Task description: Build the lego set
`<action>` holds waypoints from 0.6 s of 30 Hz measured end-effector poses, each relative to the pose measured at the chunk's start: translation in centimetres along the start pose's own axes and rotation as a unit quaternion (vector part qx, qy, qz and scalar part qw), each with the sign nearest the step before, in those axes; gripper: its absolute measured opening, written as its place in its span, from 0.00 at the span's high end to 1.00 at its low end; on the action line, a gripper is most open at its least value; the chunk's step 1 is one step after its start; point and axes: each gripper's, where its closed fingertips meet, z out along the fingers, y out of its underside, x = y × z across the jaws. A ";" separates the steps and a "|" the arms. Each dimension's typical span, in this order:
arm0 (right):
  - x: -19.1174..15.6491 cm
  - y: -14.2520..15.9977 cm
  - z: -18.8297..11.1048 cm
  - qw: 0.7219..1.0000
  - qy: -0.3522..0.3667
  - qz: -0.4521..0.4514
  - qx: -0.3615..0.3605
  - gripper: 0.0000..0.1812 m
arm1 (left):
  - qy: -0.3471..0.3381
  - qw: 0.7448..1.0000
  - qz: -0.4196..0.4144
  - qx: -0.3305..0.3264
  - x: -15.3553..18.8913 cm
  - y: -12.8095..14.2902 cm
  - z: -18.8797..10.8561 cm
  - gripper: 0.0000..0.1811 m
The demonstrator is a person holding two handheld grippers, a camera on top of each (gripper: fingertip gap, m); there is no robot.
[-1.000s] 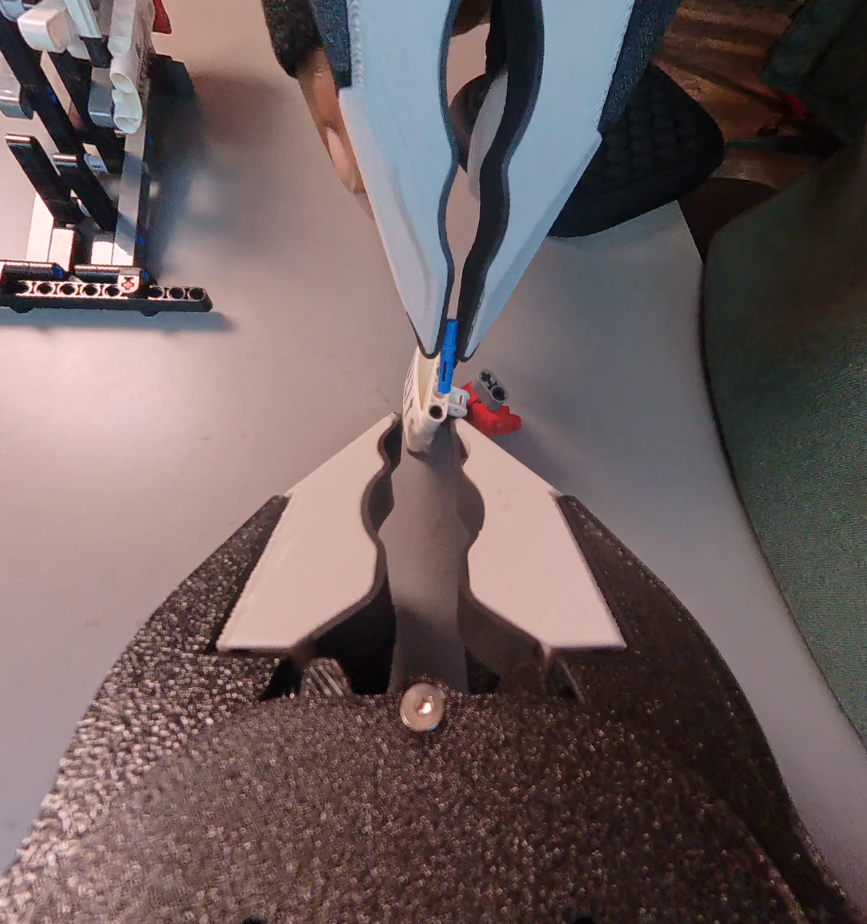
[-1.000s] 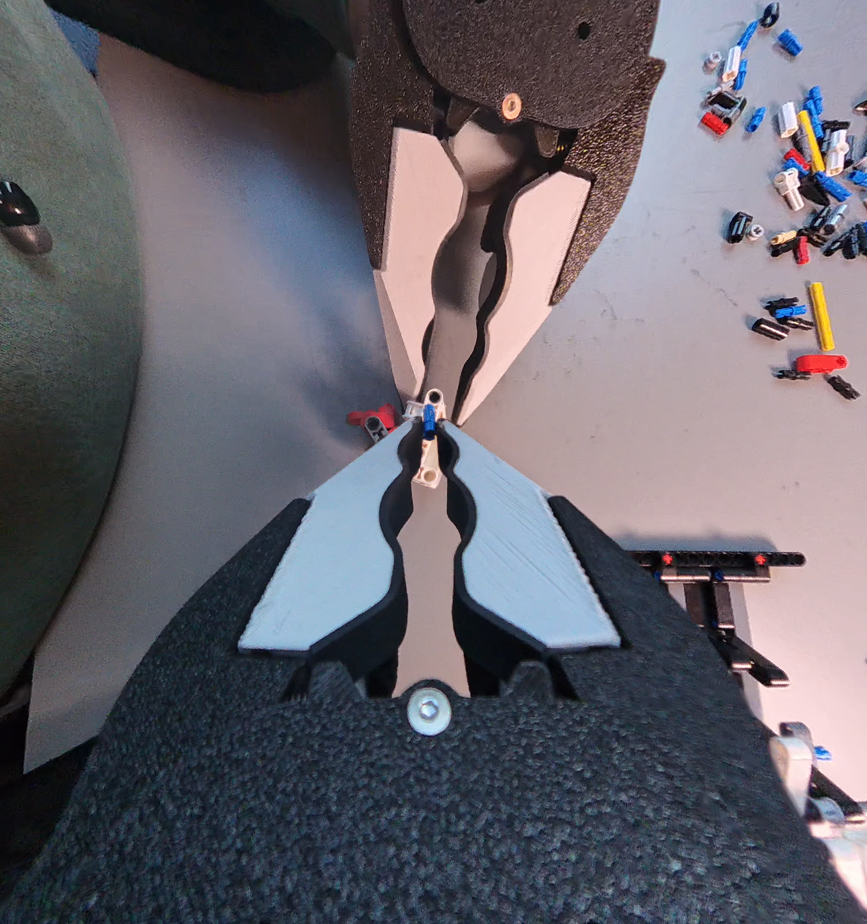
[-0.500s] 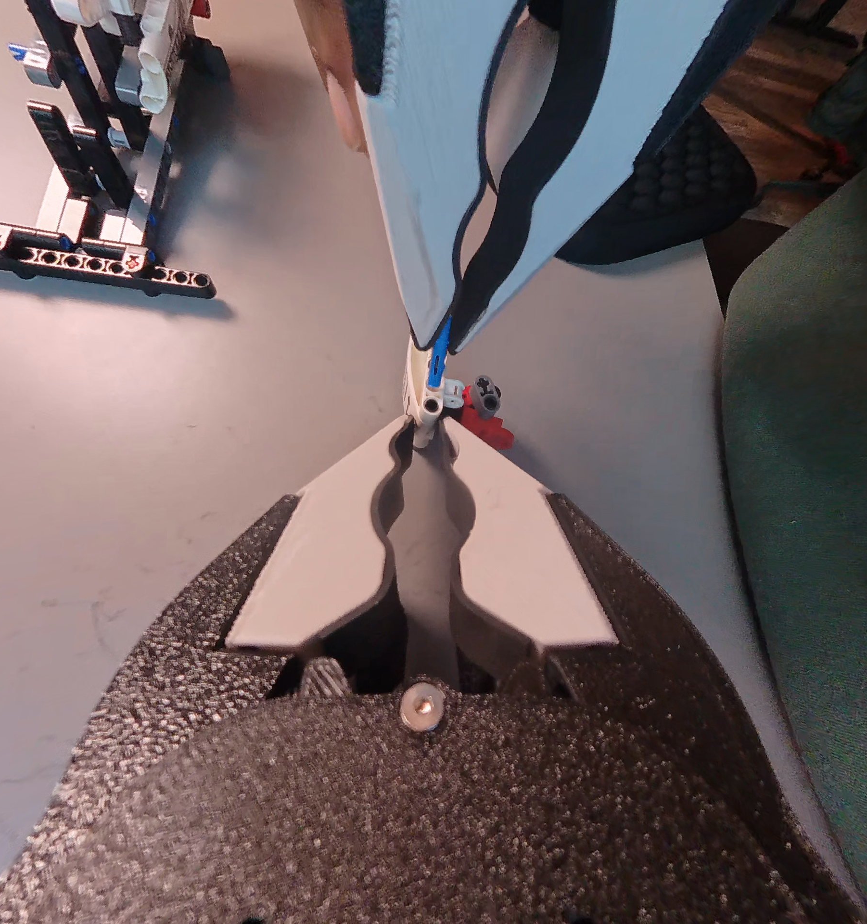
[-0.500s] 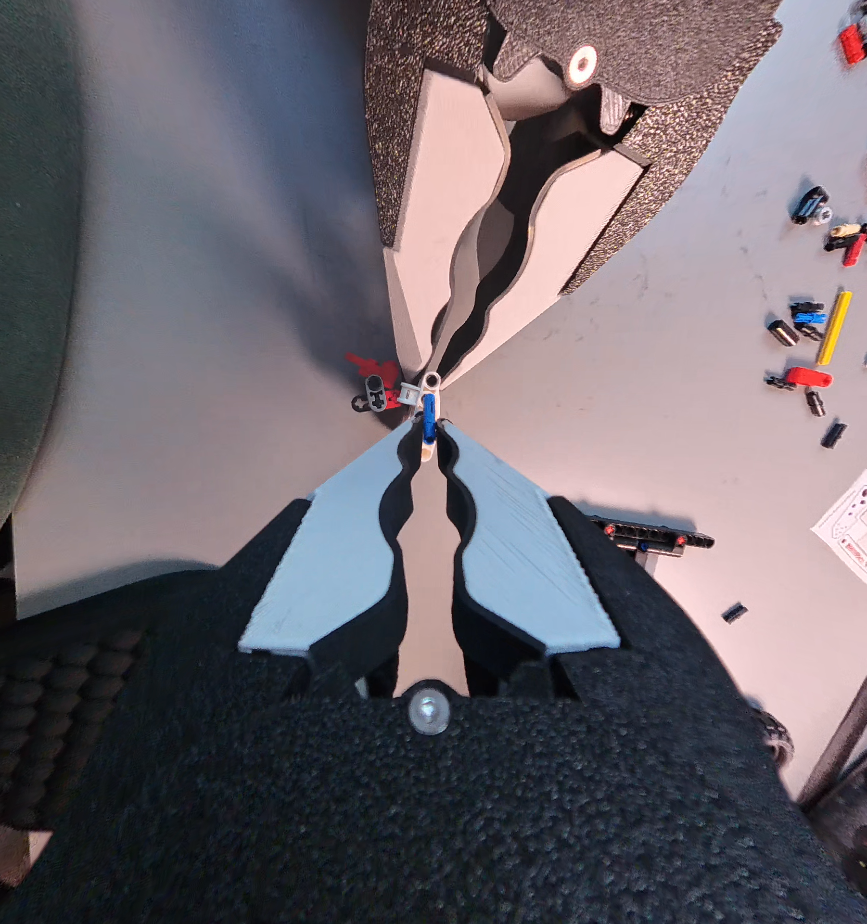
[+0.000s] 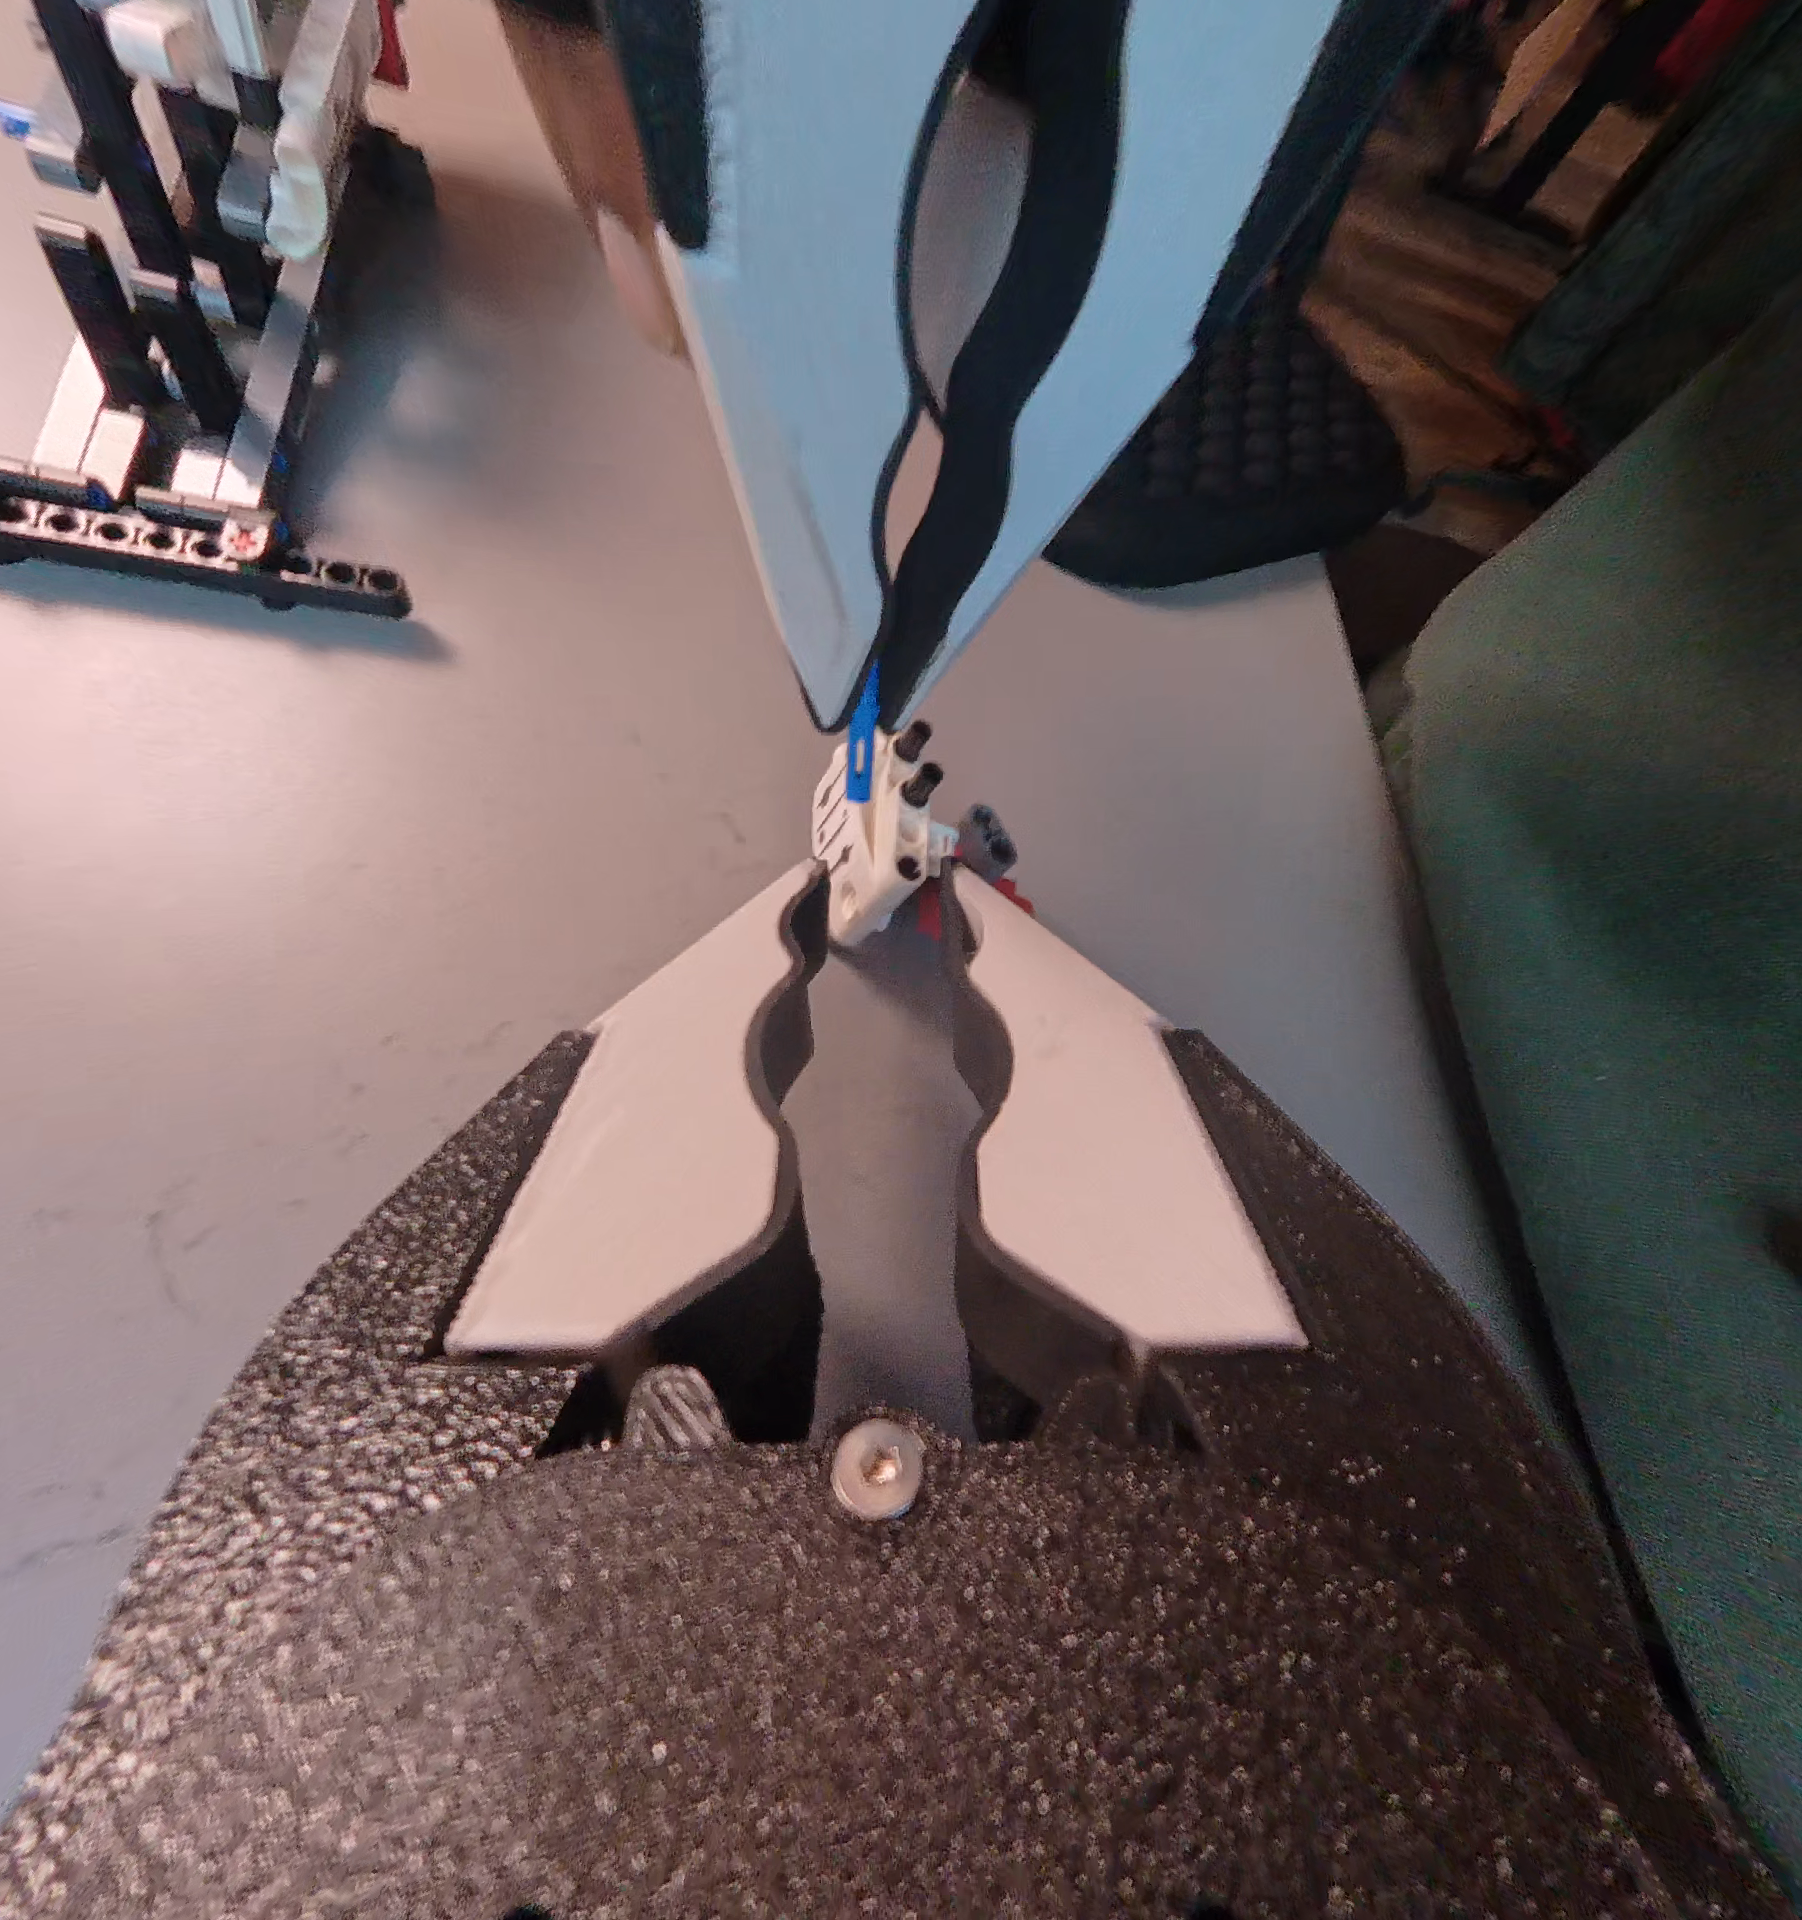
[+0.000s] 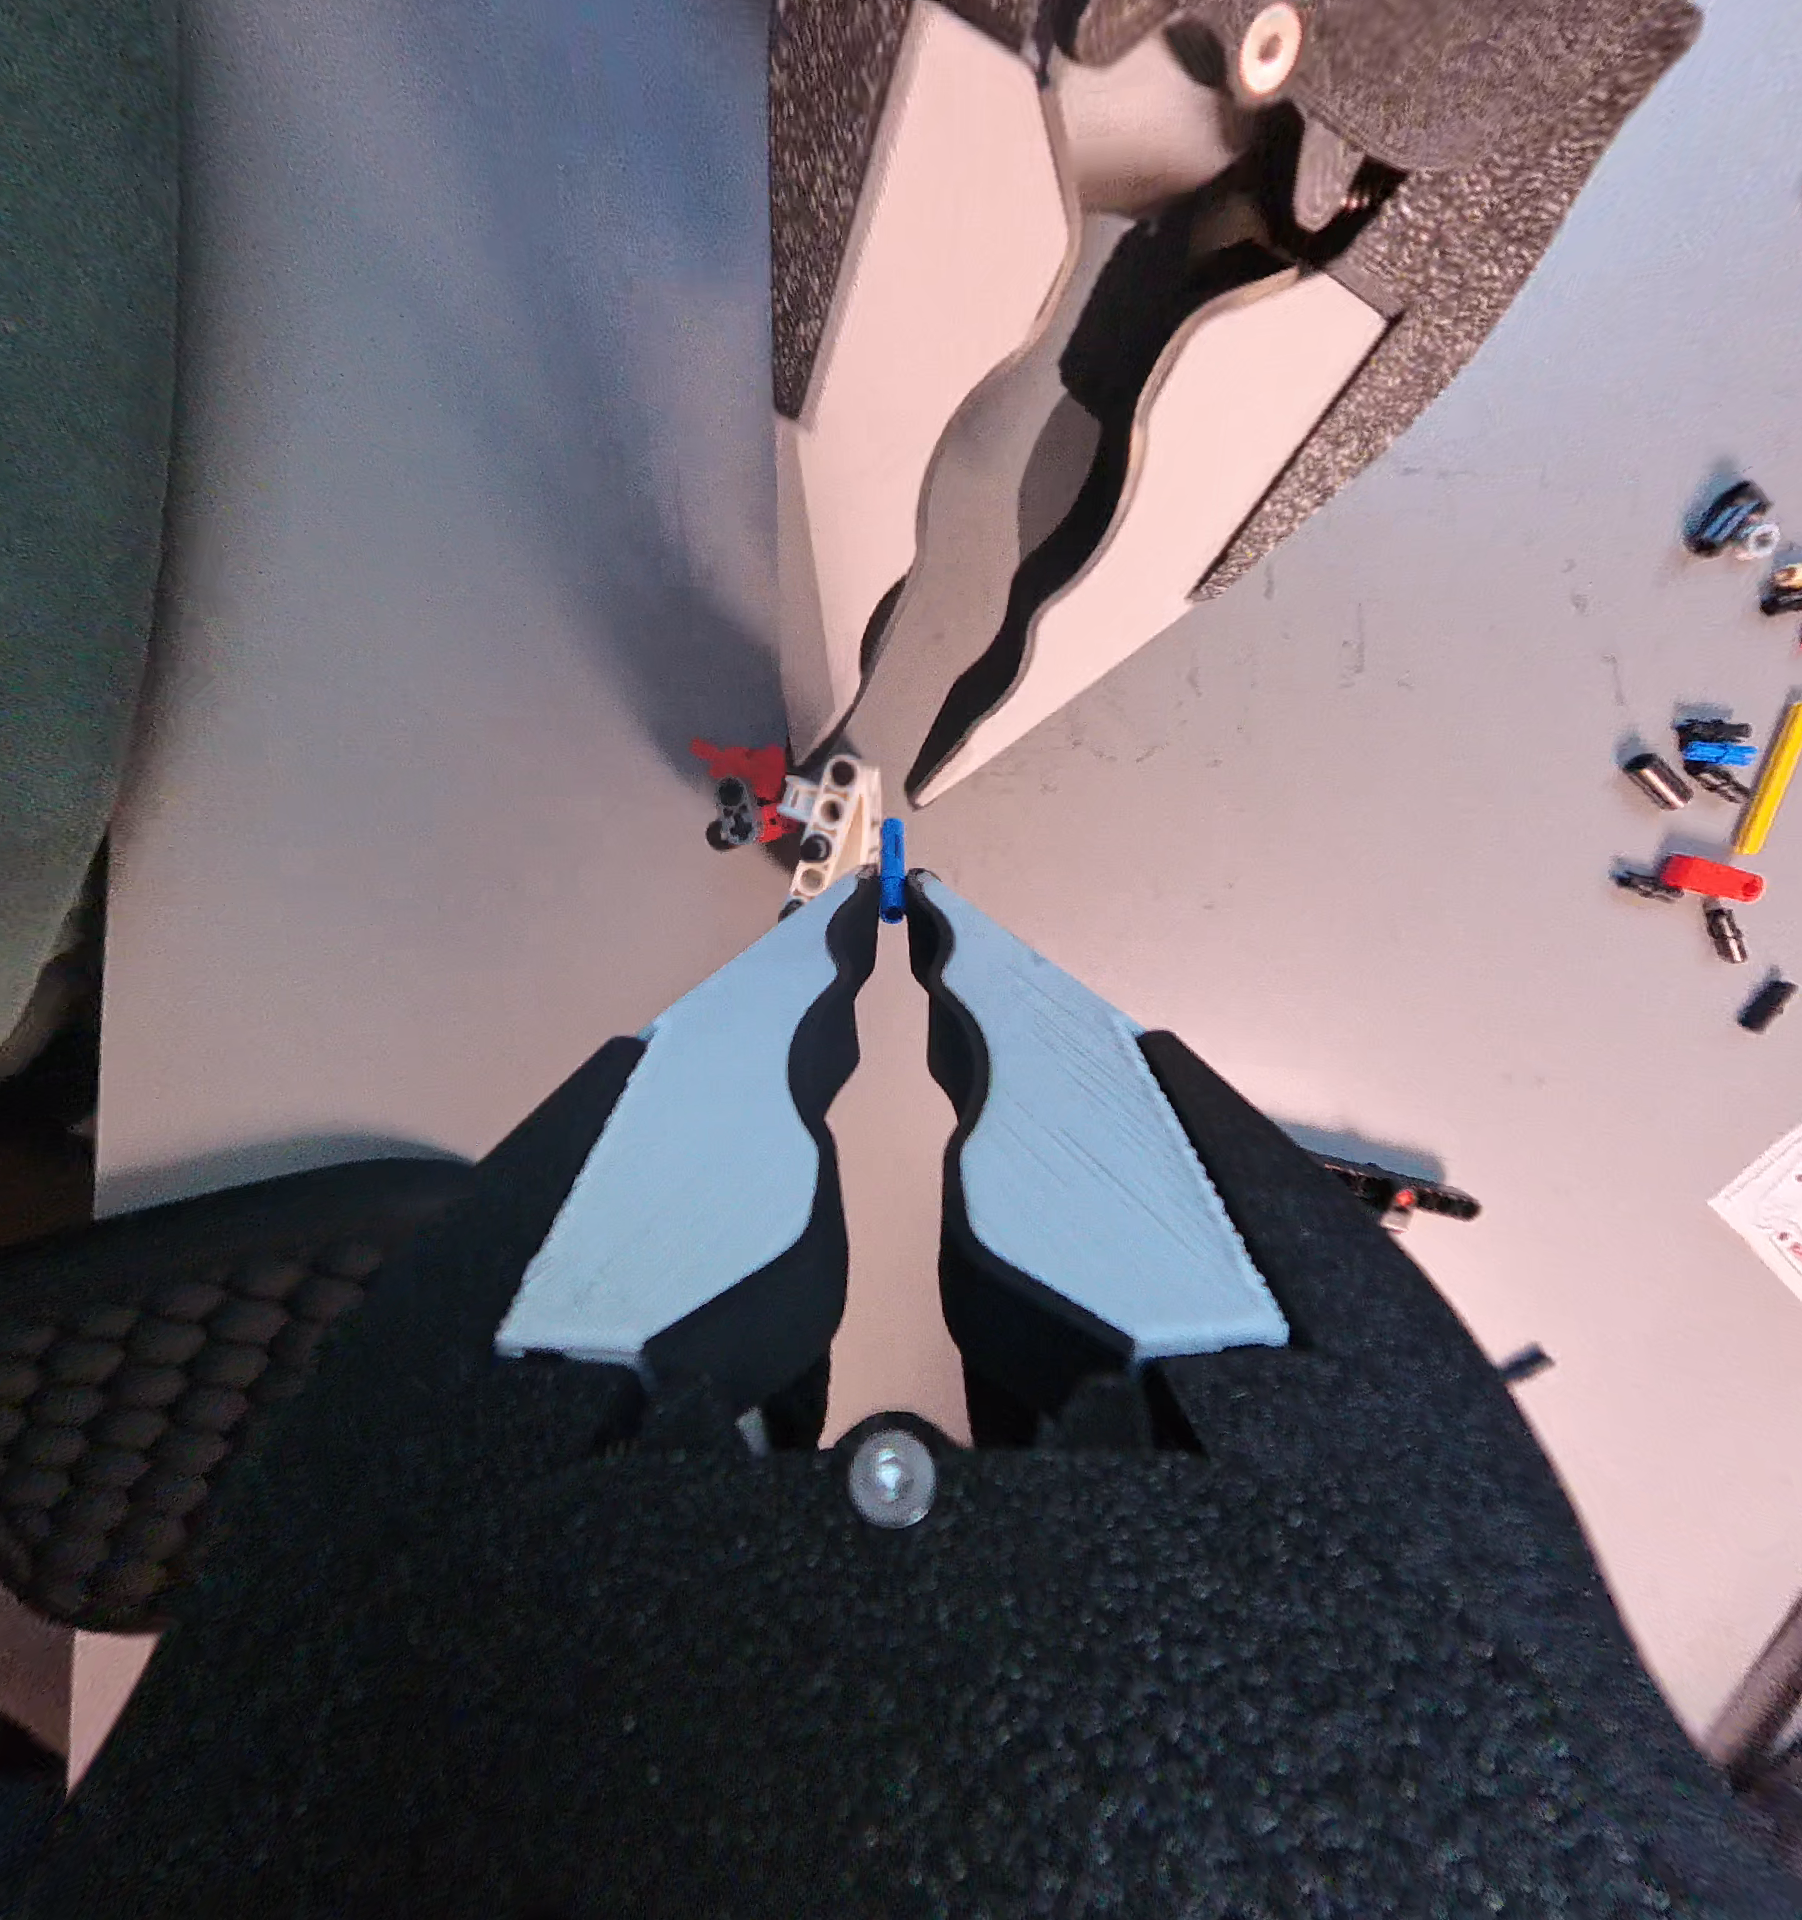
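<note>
Grey and matte, the table (image 5: 253, 935) carries a partly built black-and-white lego frame (image 5: 149, 343) at its far left in the left wrist view, and loose lego pieces (image 6: 1728, 769) lie scattered at the right in the right wrist view, near the corner of a printed instruction sheet (image 6: 1801, 1216). A green upholstered seat (image 5: 1655, 935) borders the table edge. The left hand-held gripper (image 5: 881, 899) is clenched on a small white lego assembly (image 5: 866, 847) with black pins, red and grey bits attached beside it. The right hand-held gripper (image 6: 892, 883) pinches a blue pin (image 6: 891, 868) between its tips, the pin's free end just beside the white assembly (image 6: 835, 821); whether they touch is unclear.
</note>
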 end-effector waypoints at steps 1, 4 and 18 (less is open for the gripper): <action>0.0 -0.5 -0.2 1.000 0.001 0.009 0.022 0.98 | 0.013 1.000 -0.003 0.022 0.4 -0.8 -0.5 0.89; -0.4 -1.8 -0.9 0.997 0.006 0.032 0.073 0.97 | 0.034 0.997 -0.007 0.069 1.0 -2.4 -1.5 0.90; -1.1 -2.9 -2.9 0.966 0.071 0.114 0.219 0.98 | 0.032 0.990 0.049 0.131 2.3 -4.3 -1.9 0.98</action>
